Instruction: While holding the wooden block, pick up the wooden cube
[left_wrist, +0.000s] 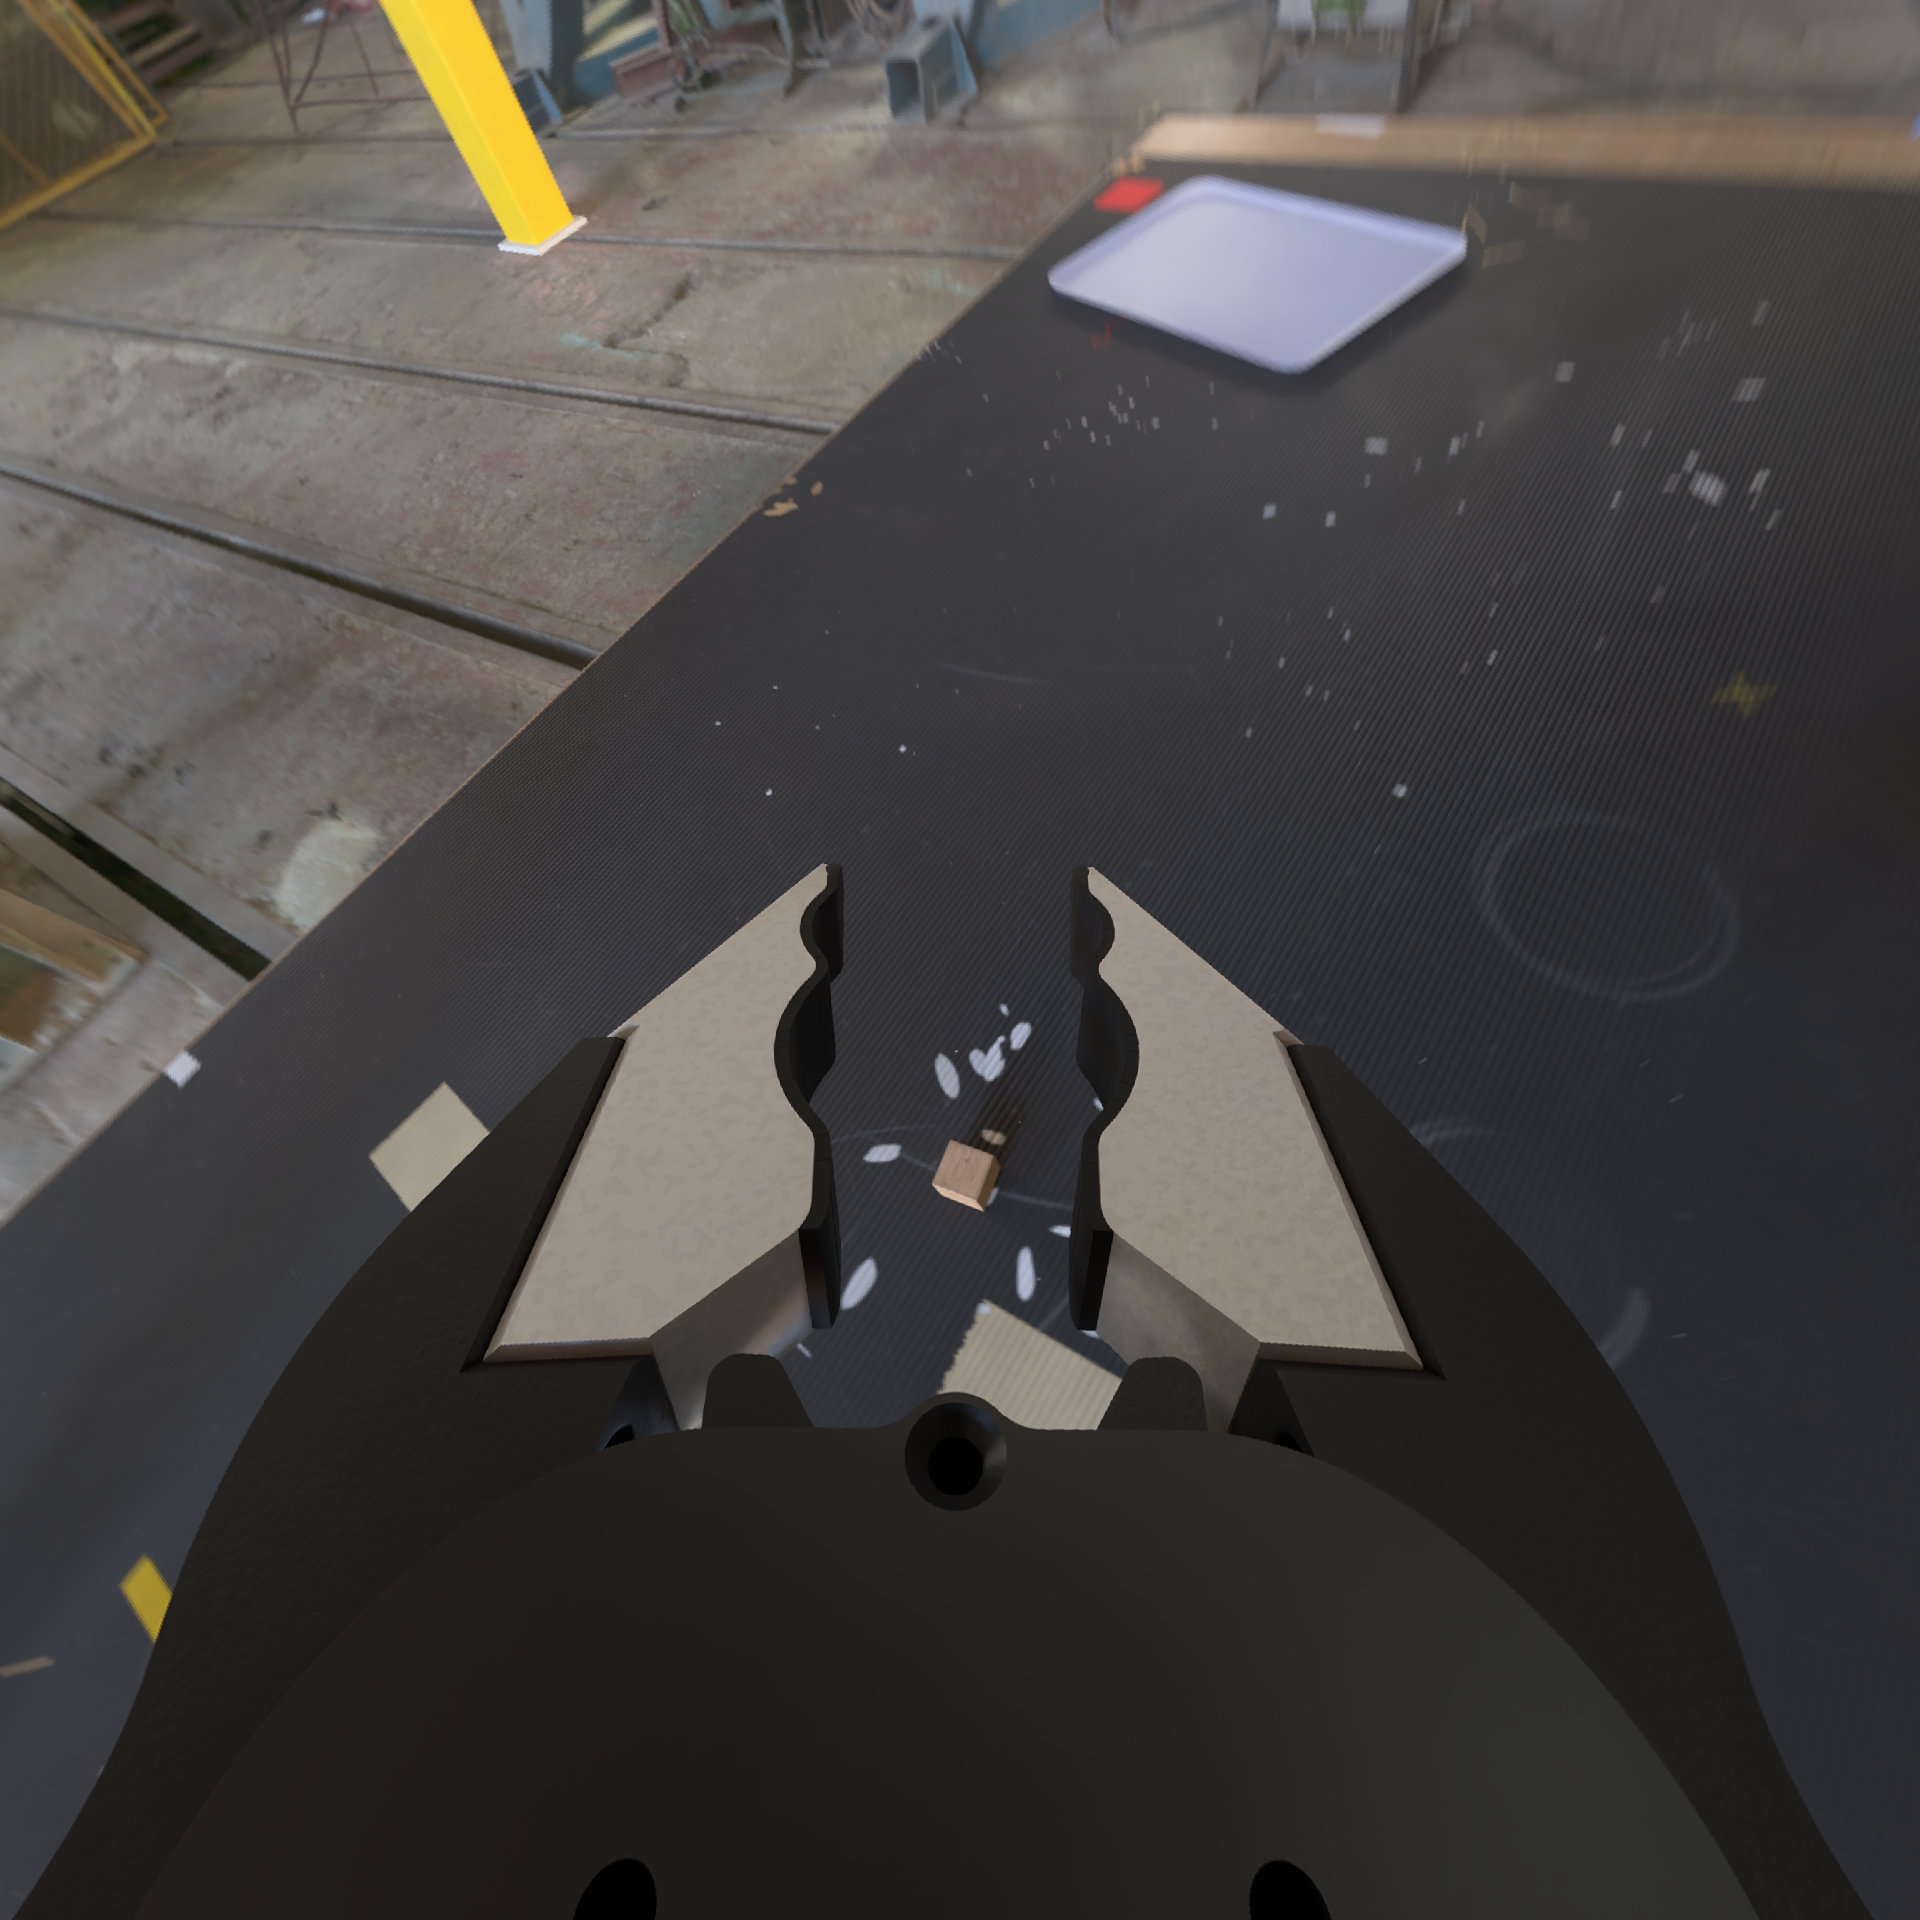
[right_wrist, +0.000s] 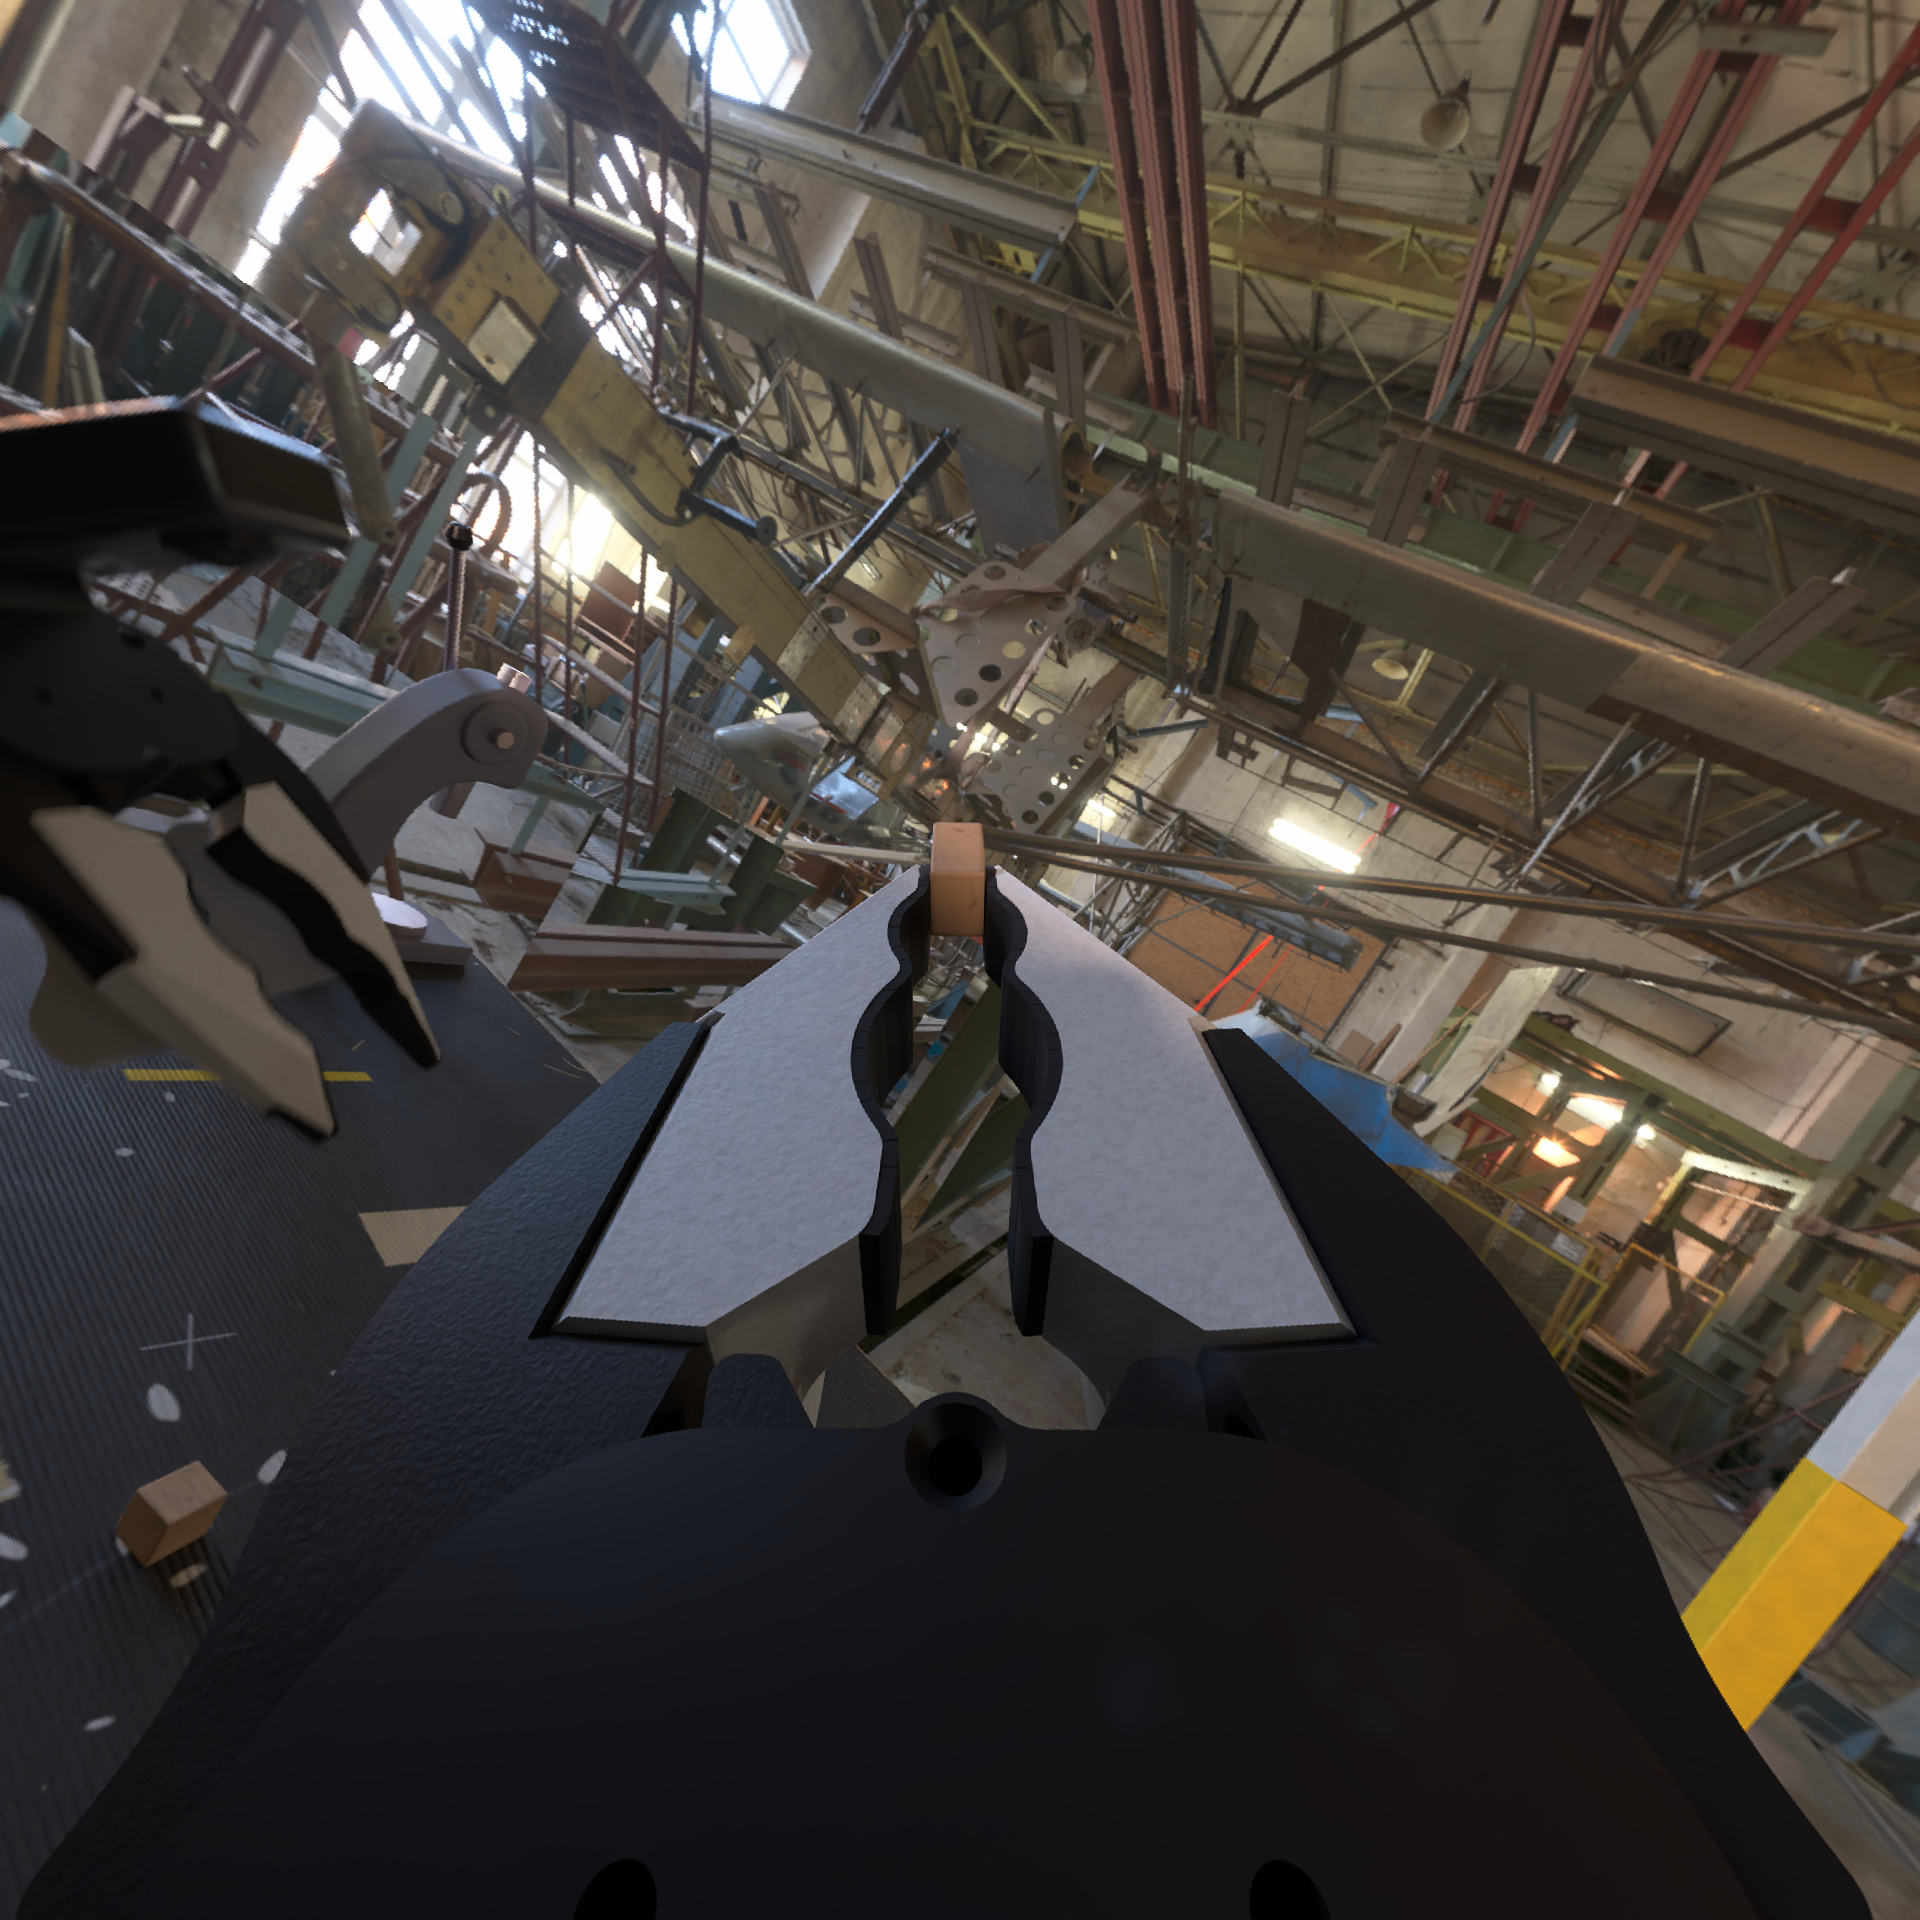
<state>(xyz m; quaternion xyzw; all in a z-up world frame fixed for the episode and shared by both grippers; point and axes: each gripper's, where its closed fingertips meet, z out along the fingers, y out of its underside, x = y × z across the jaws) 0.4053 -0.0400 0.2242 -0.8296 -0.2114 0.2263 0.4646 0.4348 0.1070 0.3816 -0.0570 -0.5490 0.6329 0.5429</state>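
Observation:
A small wooden cube lies on the black table, seen between the fingers of my left gripper. The left gripper is open, empty and held above the cube. In the right wrist view the cube lies at the lower left, and the left gripper hangs open above the table at the left. My right gripper is shut on a small wooden block, pinched at the fingertips and raised off the table, pointing up toward the hall's roof.
A white tray lies at the far end of the table, with a red patch beside it. The table's left edge runs diagonally, with concrete floor and a yellow post beyond it. Tan tape patches mark the table.

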